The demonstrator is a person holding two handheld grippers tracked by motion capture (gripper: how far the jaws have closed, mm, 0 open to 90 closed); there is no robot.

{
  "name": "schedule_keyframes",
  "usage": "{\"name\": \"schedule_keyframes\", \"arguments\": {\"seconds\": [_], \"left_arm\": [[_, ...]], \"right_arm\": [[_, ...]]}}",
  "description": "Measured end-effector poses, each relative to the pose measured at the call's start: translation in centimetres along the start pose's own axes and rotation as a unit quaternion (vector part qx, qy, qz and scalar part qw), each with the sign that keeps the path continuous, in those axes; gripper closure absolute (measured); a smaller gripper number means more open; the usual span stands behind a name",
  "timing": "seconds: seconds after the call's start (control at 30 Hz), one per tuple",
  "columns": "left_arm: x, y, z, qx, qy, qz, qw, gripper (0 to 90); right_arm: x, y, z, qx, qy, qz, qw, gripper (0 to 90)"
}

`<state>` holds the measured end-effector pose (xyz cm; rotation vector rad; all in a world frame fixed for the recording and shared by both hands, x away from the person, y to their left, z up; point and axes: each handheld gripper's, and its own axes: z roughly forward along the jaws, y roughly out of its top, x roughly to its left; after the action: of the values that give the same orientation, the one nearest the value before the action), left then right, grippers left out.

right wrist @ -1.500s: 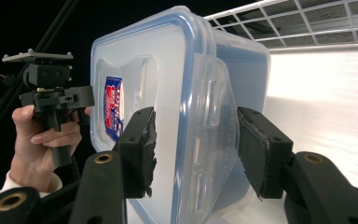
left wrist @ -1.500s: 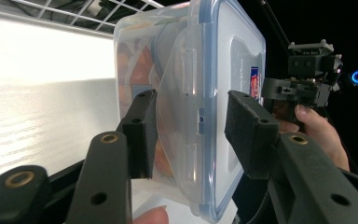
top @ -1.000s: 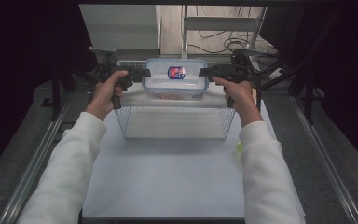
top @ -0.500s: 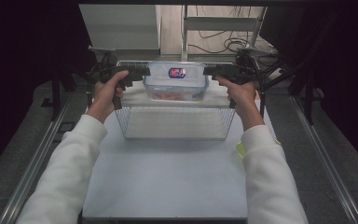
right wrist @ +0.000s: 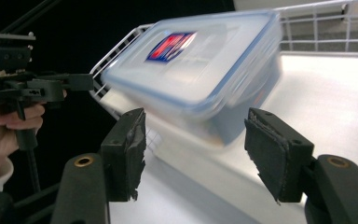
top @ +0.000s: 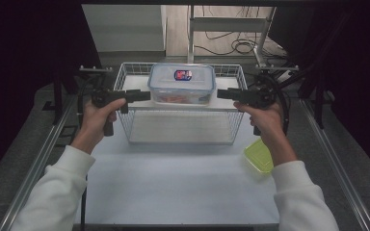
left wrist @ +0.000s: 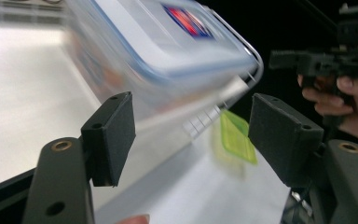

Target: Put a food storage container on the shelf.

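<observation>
The clear lidded container (top: 182,84) sits inside the wire basket (top: 231,126), against its far edge, at the far side of the table (top: 173,187). The left gripper (top: 142,95) and right gripper (top: 224,93) flank the container, each clear of its end walls. Both sets of jaws have just been opening and are released, nothing between them. A green lid (top: 259,155) lies near the table's right edge.

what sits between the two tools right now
In the high view, the box in the wire basket lies between the left tool and the right tool; both are open and clear of it.
</observation>
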<state>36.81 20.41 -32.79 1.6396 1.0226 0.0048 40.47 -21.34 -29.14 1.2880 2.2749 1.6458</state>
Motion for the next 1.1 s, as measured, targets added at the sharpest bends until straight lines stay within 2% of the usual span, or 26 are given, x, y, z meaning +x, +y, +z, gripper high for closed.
{"name": "schedule_keyframes", "arguments": {"seconds": [0.03, 0.13, 0.2, 0.23, 0.27, 0.3, 0.37, 0.43, 0.6, 0.7, 0.73, 0.87, 0.93, 0.97, 1.1], "left_arm": [[-0.5, -0.6, -0.1, 0.009, 0.0, 0.015, 0.9998, 24.9], [-1.8, -2.6, -0.2, 0.031, 0.003, 0.045, 0.9985, 28.3], [-2.4, -3.9, -0.2, 0.04, 0.019, 0.061, 0.9972, 28.2], [-2.7, -5.1, -0.3, 0.045, 0.031, 0.069, 0.9962, 27.9], [-2.7, -5.1, -0.3, 0.045, 0.031, 0.069, 0.9962, 27.8], [-2.8, -5.8, -0.3, 0.045, 0.039, 0.07, 0.9958, 27.8], [-2.8, -7.0, -0.4, 0.05, 0.051, 0.073, 0.9947, 28.1], [-2.8, -8.2, -0.5, 0.052, 0.054, 0.076, 0.9943, 28.4], [-2.9, -10.6, -0.6, 0.064, 0.075, 0.098, 0.9903, 28.6], [-3.0, -12.1, -0.5, 0.079, 0.083, 0.1, 0.9883, 28.5], [-3.0, -12.5, -0.5, 0.081, 0.084, 0.1, 0.9881, 28.2], [-2.7, -14.2, -0.4, 0.09, 0.089, 0.095, 0.9874, 27.2], [-2.4, -15.0, -0.1, 0.108, 0.098, 0.096, 0.9846, 25.4], [-2.4, -15.4, 0.0, 0.114, 0.101, 0.094, 0.9838, 25.1], [-2.2, -16.2, 0.2, 0.124, 0.105, 0.09, 0.9827, 24.8]], "right_arm": [[0.3, -0.5, -0.3, 0.004, -0.001, -0.012, 0.9999, 37.6], [1.0, -1.9, -0.9, 0.016, 0.003, -0.033, 0.9993, 35.6], [1.4, -3.1, -1.3, 0.018, 0.009, -0.042, 0.9989, 34.7], [1.6, -4.3, -1.6, 0.026, 0.009, -0.051, 0.9983, 34.2], [1.6, -4.9, -1.6, 0.03, 0.007, -0.054, 0.9981, 33.8], [1.6, -4.9, -1.6, 0.03, 0.007, -0.054, 0.9981, 33.8], [1.6, -6.0, -1.6, 0.037, 0.001, -0.061, 0.9975, 33.4], [1.5, -7.6, -1.5, 0.048, -0.001, -0.063, 0.9968, 32.8], [1.1, -10.8, -1.3, 0.071, -0.009, -0.074, 0.9947, 32.3], [0.8, -12.5, -1.2, 0.082, -0.007, -0.067, 0.9943, 32.4], [0.6, -13.6, -1.2, 0.087, -0.008, -0.067, 0.9939, 33.4], [0.3, -15.0, -1.3, 0.096, -0.012, -0.067, 0.993, 35.1], [0.1, -15.8, -1.4, 0.116, -0.022, -0.072, 0.9904, 35.5], [0.1, -16.0, -1.4, 0.117, -0.021, -0.07, 0.9904, 35.8], [0.0, -16.5, -1.3, 0.125, -0.023, -0.069, 0.9895, 35.9]]}}
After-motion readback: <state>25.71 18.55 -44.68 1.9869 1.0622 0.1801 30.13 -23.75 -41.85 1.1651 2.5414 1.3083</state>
